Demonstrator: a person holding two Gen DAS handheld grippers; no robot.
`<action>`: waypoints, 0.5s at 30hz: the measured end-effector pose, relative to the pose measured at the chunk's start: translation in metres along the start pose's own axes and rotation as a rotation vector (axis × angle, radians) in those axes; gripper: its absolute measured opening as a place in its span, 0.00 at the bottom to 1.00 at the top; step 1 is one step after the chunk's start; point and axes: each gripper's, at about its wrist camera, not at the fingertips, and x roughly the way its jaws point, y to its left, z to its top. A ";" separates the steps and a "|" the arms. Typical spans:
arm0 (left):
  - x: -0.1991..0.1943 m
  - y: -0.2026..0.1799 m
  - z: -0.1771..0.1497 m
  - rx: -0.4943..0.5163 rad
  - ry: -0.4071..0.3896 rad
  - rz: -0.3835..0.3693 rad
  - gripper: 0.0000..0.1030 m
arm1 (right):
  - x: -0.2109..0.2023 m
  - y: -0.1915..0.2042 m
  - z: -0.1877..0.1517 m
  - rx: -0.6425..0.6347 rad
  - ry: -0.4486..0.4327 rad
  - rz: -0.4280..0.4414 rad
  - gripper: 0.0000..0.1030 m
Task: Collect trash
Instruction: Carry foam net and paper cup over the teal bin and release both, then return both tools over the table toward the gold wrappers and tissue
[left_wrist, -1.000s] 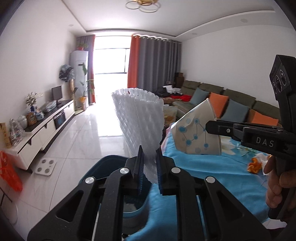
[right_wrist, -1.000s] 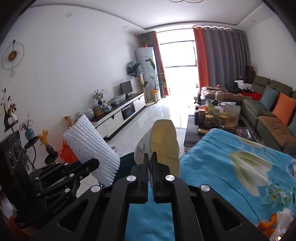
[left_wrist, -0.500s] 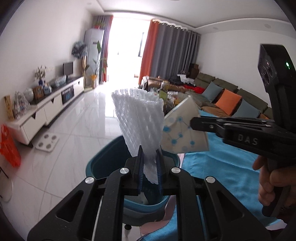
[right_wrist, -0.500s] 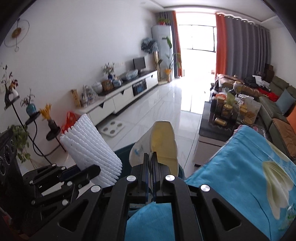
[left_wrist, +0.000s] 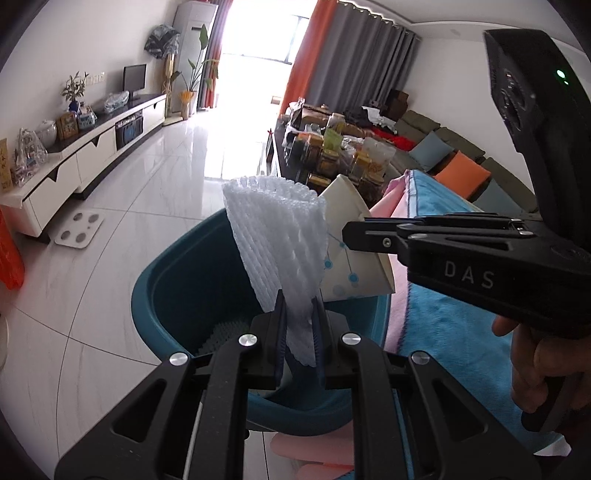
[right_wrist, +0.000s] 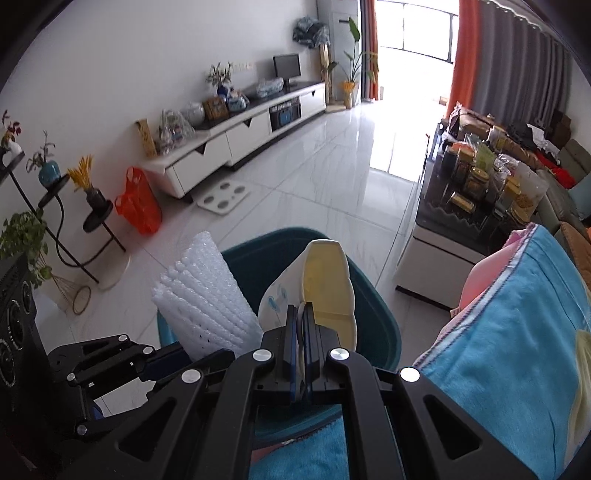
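My left gripper (left_wrist: 300, 332) is shut on a white foam net sleeve (left_wrist: 277, 240), which stands up above the teal trash bin (left_wrist: 177, 280). To its right, my right gripper (left_wrist: 347, 236) is shut on a crushed paper cup (left_wrist: 354, 258) with blue dots, also over the bin. In the right wrist view the right gripper (right_wrist: 303, 332) pinches the paper cup (right_wrist: 325, 280), its yellowish inside facing up, above the bin (right_wrist: 380, 317). The foam sleeve (right_wrist: 207, 295) and left gripper (right_wrist: 110, 354) show at lower left.
A blue blanket-covered table (left_wrist: 443, 332) lies to the right of the bin, with a pink edge. A cluttered dark coffee table (right_wrist: 476, 192) stands beyond. A white TV cabinet (right_wrist: 236, 144), a scale (right_wrist: 221, 195) and an orange bag (right_wrist: 138, 206) are across the tiled floor.
Both grippers have moved down and left, off the blue table, carrying the foam sleeve and the paper cup to above the teal bin. Both views now tilt further down.
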 end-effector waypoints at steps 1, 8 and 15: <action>0.005 0.001 -0.001 -0.003 0.006 0.000 0.13 | 0.004 0.001 0.001 -0.005 0.014 -0.002 0.02; 0.024 0.002 -0.009 -0.001 0.044 -0.005 0.14 | 0.029 0.011 0.003 -0.074 0.141 -0.024 0.04; 0.027 0.003 -0.013 -0.004 0.053 -0.001 0.15 | 0.031 0.014 0.003 -0.076 0.146 -0.035 0.16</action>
